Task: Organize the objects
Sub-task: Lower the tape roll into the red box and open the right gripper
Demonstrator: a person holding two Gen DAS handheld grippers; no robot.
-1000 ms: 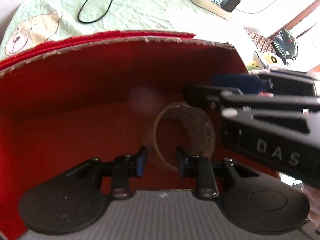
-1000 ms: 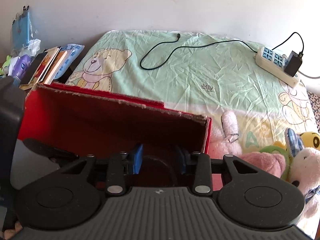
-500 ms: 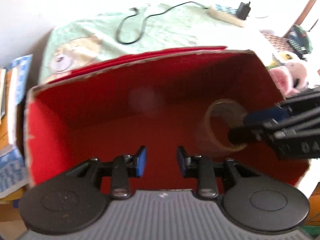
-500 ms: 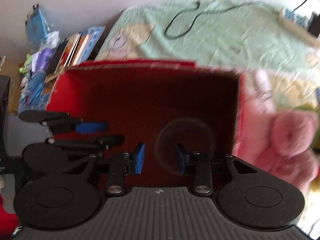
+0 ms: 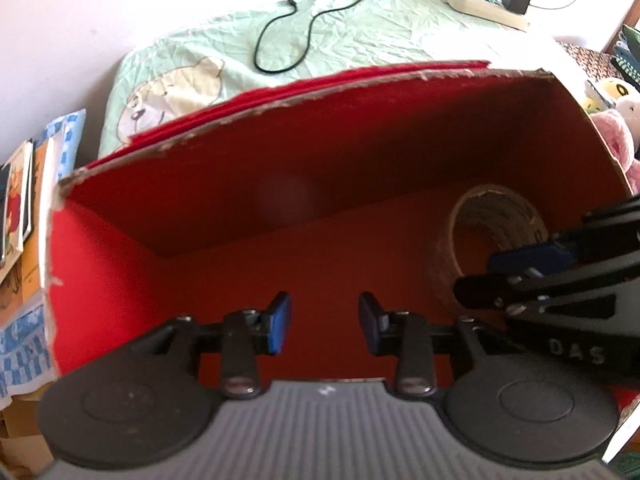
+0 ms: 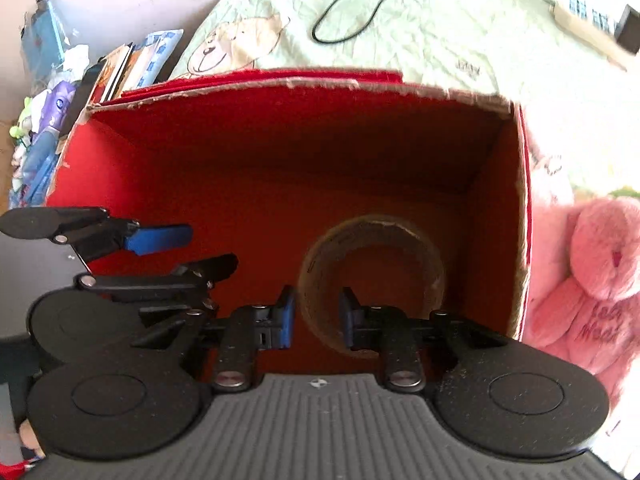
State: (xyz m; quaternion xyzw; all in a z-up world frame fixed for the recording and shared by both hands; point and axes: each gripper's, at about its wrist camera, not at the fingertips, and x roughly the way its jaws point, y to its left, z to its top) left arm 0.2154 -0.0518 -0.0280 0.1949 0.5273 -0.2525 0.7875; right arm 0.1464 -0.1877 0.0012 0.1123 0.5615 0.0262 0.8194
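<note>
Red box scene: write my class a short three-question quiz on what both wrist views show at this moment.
1. True or false: the tape roll lies inside the red box.
2. Which gripper straddles the roll's wall: A left gripper, B right gripper?
3. Fill in: the pink plush toy lies ____ the box.

Key: 1 true; 2 B; 3 outside

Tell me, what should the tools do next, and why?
Probably lift the right tool up out of the red box. The tape roll already lies on the box floor, the tool's jaws look open, and the pink plush outside is not yet put away.
</note>
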